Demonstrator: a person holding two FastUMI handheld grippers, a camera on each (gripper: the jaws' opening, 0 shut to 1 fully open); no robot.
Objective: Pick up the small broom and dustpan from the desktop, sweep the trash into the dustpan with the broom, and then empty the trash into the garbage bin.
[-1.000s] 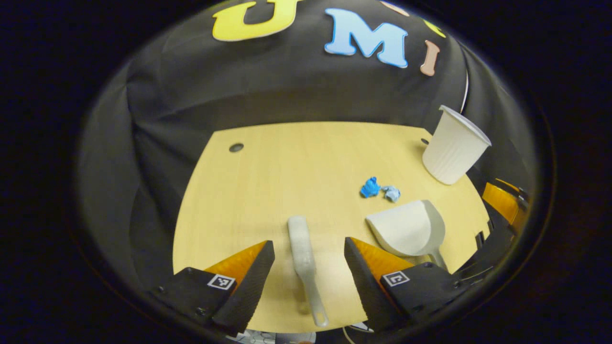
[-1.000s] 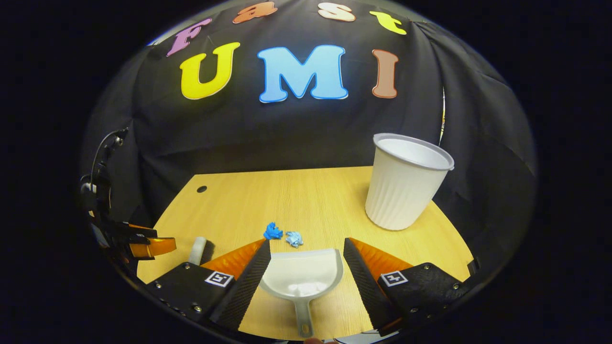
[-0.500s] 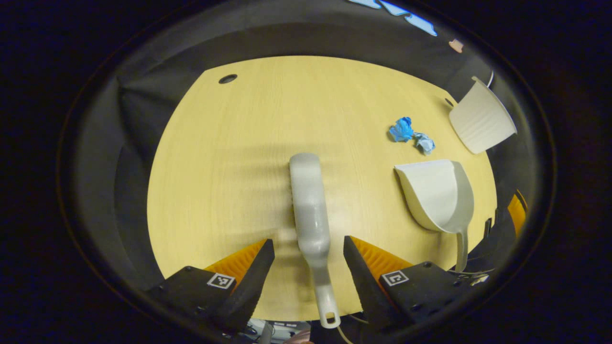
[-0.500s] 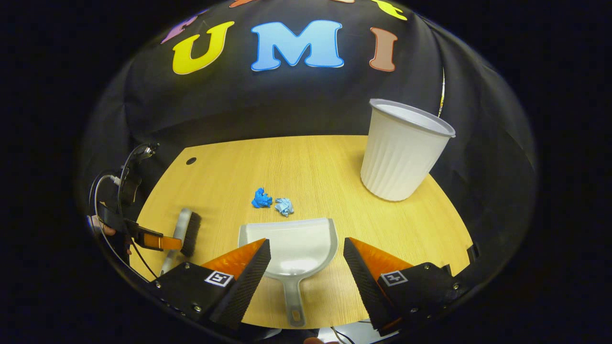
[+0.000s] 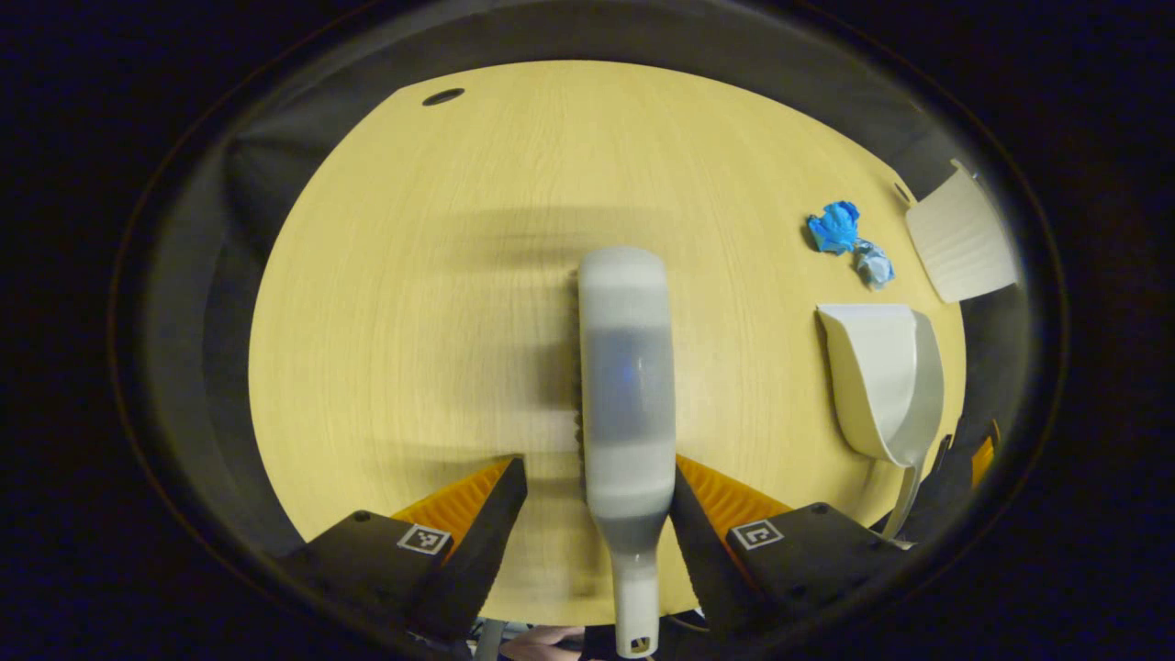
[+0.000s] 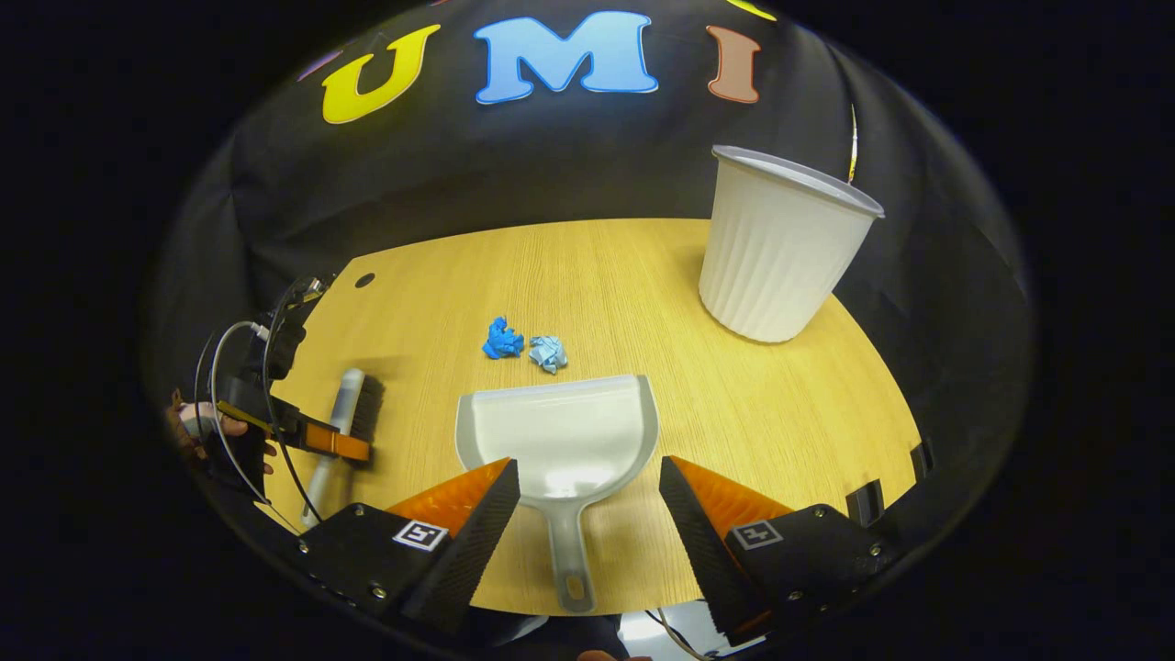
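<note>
Left gripper view, bottom centre: left gripper [image 5: 595, 482], fingers spread wide, gripping nothing; the broom [image 5: 624, 386] lies flat on the desk [image 5: 404, 275] between them, long axis running straight up the frame, handle end nearest. Right gripper view, bottom centre: right gripper [image 6: 587, 482] equally wide, holding nothing, straddling the dustpan [image 6: 560, 431] handle, pan mouth facing away. Beyond it, mid-frame: two blue paper scraps [image 6: 523, 347]. Upper right: white bin [image 6: 780, 248], upright.
</note>
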